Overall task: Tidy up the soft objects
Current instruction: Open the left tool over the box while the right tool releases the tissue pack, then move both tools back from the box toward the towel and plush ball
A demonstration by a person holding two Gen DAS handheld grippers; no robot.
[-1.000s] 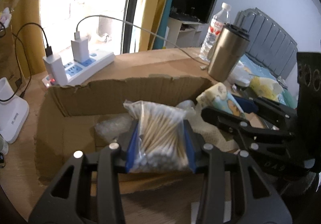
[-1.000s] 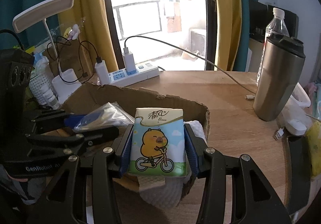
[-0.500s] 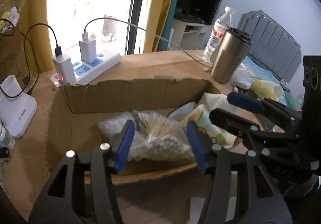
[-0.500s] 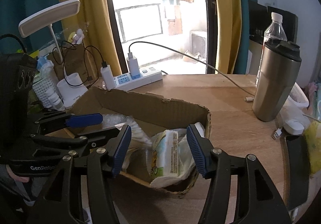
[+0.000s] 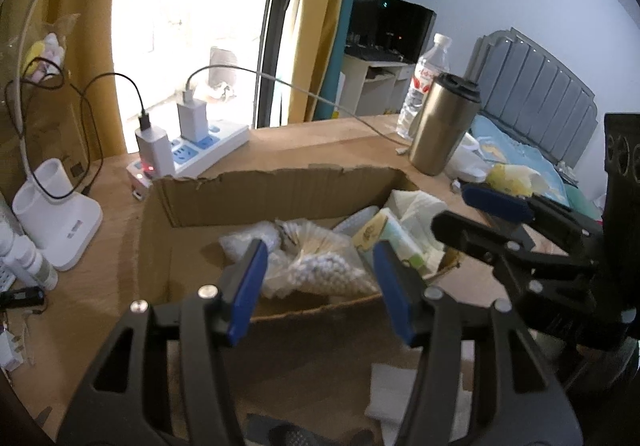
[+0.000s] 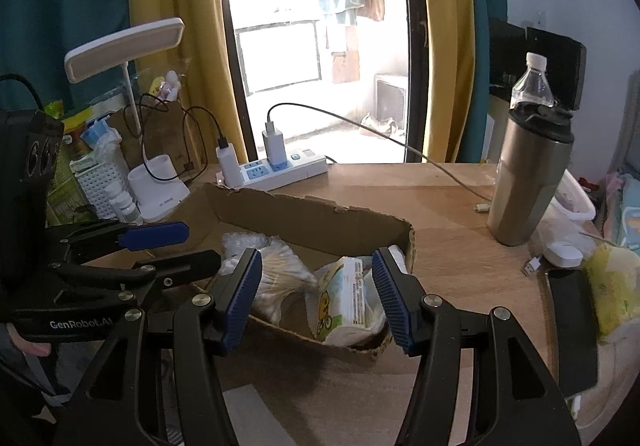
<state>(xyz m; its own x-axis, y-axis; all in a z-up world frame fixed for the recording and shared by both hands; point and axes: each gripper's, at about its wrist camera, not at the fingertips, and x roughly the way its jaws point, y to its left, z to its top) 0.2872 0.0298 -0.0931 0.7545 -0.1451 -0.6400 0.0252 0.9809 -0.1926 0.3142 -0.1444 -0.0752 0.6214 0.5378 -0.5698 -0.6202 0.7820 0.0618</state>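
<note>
Inside the cardboard box [image 6: 320, 218], the tissue pack [image 6: 344, 296] lies tilted.

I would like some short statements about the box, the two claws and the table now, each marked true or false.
1. The left claw is open and holds nothing. True.
2. The right claw is clamped on the tissue pack. False: it is open, and the pack lies in the cardboard box.
3. The cotton swab bag lies inside the box. True.
4. The steel tumbler stands inside the box. False: it stands upright on the table, outside the box.
5. Two chargers are plugged into the power strip. True.
</note>
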